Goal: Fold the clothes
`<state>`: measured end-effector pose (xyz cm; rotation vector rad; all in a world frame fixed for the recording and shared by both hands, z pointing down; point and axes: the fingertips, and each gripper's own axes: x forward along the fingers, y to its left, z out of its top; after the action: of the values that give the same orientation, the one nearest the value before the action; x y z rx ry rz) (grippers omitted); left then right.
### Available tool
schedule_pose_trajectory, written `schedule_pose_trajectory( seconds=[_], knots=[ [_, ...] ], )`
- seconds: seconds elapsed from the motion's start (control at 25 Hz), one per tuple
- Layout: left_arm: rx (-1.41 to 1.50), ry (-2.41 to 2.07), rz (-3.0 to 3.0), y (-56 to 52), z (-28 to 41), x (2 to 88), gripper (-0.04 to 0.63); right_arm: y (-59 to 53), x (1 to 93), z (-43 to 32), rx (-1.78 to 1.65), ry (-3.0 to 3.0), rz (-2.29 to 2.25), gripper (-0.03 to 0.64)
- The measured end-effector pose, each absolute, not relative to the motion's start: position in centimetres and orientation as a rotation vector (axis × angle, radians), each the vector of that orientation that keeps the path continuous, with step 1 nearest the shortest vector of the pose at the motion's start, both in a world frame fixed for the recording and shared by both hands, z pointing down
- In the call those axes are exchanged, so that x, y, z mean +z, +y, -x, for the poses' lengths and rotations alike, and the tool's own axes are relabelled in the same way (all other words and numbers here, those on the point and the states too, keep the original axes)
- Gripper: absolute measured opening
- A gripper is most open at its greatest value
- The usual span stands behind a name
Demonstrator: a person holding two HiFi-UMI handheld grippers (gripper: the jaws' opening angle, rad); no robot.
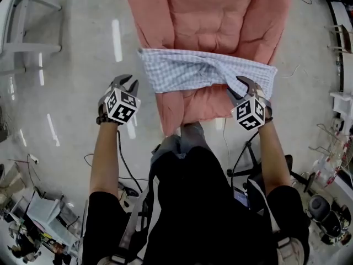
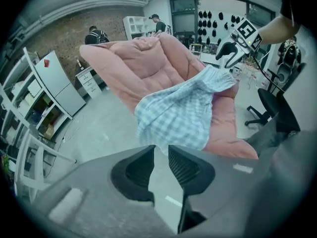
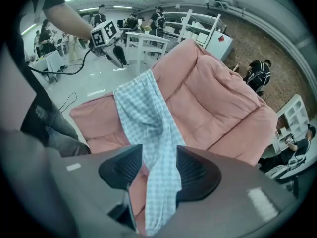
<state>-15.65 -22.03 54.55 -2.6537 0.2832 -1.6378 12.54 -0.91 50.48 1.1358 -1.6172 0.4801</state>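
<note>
The left gripper (image 2: 161,150) has its jaws a narrow way apart with nothing between them. Only floor shows in the gap, and the cloth's near corner lies just past the tips. The right gripper (image 3: 159,155) stands wider. The cloth (image 3: 143,118) runs through its gap, but pink shows between the fabric and one pad, so the pads do not seem to press on it.

The cloth is a thin blue-and-white check garment lying crosswise over a pink cushion (image 1: 209,21). It is bunched and twisted toward the right gripper and flatter toward the left one. Its ends reach about to the cushion's two sides, and the right end hangs a little over the edge.

It looks light and limp. It will likely sag between two holds, wrinkle easily and drag along the padded cover rather than slide cleanly. It is not fragile, so a firm pinch should be safe.

The best holds are probably the two end corners, taken through all layers so no lower ply slips free.
</note>
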Motion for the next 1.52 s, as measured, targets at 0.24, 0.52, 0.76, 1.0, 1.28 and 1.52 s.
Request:
schedule_pose_trajectory(
  seconds=[0.24, 0.52, 0.76, 1.0, 1.28, 1.52],
  knots=[
    [-1.538, 0.101, 2.635, -15.3, 15.6, 51.5, 0.092, 7.5, 50.2, -9.8, 0.568, -1.544, -1.233, 0.21],
    [-1.474, -0.069, 2.632, -9.1, 12.2, 51.0, 0.086, 16.0, 51.3, -11.7, 0.621, -1.413, -1.311, 0.195],
    [-1.397, -0.252, 2.594, -2.9, 5.4, 51.1, 0.085, 21.1, 53.5, -16.6, 0.598, -1.306, -1.386, 0.187],
    [-1.315, -0.292, 2.585, 0.5, -2.5, 54.0, 0.086, 22.0, 58.0, -22.8, 0.242, -1.206, -1.288, 0.187],
    [-1.389, -0.289, 2.596, 2.7, -6.3, 59.6, 0.086, 22.7, 61.4, -24.8, 0.117, -1.278, -1.201, 0.195],
    [-1.413, -0.249, 2.609, 3.1, -6.8, 61.7, 0.086, 23.1, 63.2, -25.3, 0.004, -1.28, -1.055, 0.195]
  ],
)
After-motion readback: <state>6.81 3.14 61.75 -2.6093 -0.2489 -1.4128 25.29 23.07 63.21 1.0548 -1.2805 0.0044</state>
